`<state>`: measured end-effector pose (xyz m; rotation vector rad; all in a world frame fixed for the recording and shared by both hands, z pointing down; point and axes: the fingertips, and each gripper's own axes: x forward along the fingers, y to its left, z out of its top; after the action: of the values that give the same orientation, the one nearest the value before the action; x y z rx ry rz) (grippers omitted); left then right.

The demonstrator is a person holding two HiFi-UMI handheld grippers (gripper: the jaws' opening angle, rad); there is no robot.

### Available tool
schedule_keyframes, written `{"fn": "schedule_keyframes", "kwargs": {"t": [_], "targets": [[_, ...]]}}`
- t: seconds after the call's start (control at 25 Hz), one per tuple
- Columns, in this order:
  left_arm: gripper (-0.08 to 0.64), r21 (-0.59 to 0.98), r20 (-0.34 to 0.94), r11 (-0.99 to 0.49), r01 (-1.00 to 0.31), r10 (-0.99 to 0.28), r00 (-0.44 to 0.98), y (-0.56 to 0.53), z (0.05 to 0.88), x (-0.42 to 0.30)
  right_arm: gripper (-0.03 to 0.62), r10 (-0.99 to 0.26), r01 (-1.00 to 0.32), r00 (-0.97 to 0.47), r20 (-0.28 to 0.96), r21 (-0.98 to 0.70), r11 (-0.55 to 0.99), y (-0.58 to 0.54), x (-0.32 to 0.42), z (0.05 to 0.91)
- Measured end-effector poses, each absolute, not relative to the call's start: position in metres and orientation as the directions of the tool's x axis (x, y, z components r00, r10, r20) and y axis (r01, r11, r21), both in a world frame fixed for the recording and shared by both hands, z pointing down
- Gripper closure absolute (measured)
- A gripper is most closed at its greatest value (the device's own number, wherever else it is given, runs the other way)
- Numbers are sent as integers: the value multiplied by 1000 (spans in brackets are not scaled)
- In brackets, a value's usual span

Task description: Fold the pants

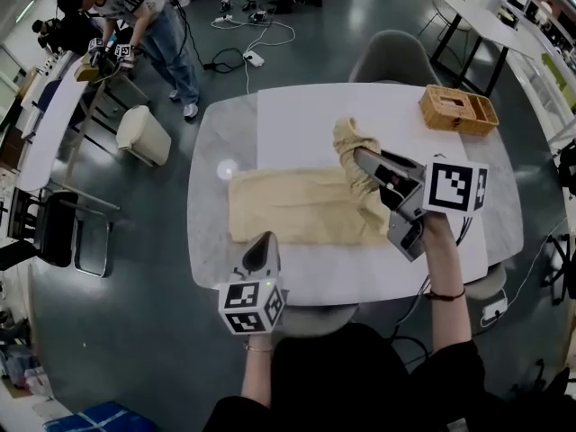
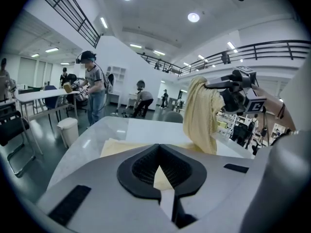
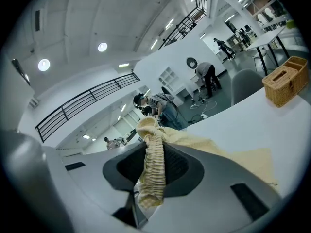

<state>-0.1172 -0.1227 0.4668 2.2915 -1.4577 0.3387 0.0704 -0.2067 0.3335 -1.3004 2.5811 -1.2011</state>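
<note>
Tan pants (image 1: 297,207) lie spread across a white mat (image 1: 306,115) on the table. My right gripper (image 1: 358,154) is shut on the ribbed waistband end (image 3: 153,174) and holds it bunched and lifted above the right part of the pants. In the left gripper view that lifted cloth (image 2: 201,115) hangs as a column from the right gripper. My left gripper (image 1: 266,238) hovers at the near edge of the pants, left of centre. Its tips meet, and I see nothing pinched between them (image 2: 158,165).
A wicker basket (image 1: 457,109) stands at the table's far right corner. A grey chair (image 1: 393,59) is tucked in at the far side. A person (image 1: 148,12) works at another table on the far left, beside a pale bin (image 1: 144,135). Cables lie on the floor beyond.
</note>
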Motion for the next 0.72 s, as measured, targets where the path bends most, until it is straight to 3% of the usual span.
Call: {"fn": "schedule_keyframes", "kwargs": {"t": [0.32, 0.72], "targets": [[546, 193, 426, -311, -931, -828, 365, -120, 467, -130, 500, -588, -595, -759, 278, -664, 454, -220, 16, 349], [546, 188, 448, -231, -955, -845, 293, -114, 476, -147, 500, -530, -623, -762, 372, -645, 443, -235, -32, 400]]}}
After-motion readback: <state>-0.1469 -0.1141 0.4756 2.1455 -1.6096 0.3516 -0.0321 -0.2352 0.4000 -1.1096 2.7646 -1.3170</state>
